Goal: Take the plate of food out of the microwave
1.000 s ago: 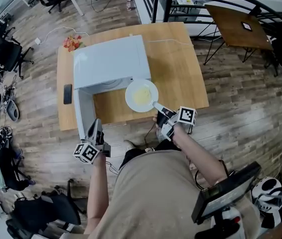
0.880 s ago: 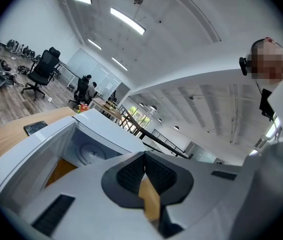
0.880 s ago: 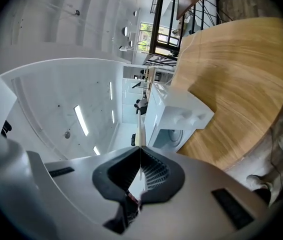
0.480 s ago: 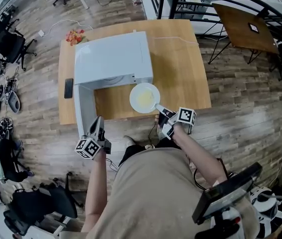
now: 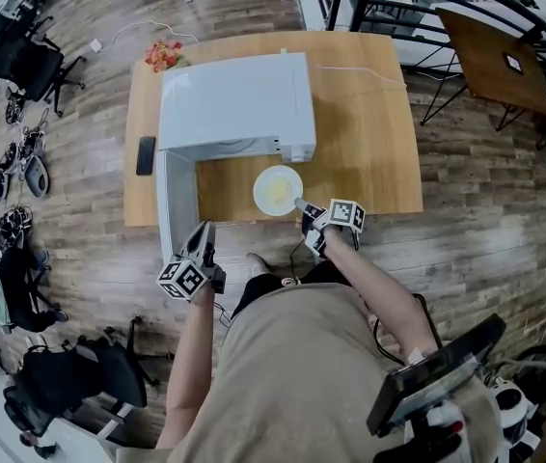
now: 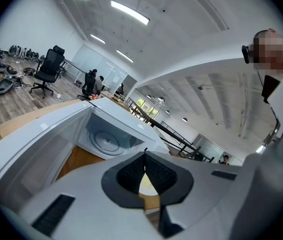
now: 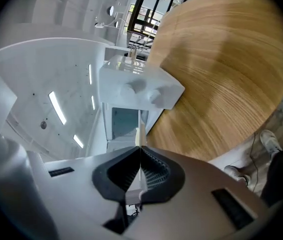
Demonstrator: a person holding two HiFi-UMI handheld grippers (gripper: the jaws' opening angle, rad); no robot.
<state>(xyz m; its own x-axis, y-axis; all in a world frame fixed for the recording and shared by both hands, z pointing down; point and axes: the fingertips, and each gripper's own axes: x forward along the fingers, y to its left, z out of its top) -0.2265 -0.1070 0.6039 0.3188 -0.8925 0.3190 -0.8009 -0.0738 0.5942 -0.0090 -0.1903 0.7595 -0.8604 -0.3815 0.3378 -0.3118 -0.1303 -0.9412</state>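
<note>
Plate (image 5: 278, 190) clear of microwave (image 5: 234, 99), brought lower than a second ago: now just in front of microwave's mouth, on or barely above worktop (image 5: 369, 143). Pinched at rim by right gripper (image 5: 304, 208). Left gripper (image 5: 206, 230) clenched, empty, by microwave's open door (image 5: 175, 205). Probably only set-down and release remaining.

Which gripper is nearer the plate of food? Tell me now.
Right. The right gripper is clamped on the near rim of the plate of food; the left gripper, shut and empty, is apart from it beside the open microwave door.
</note>
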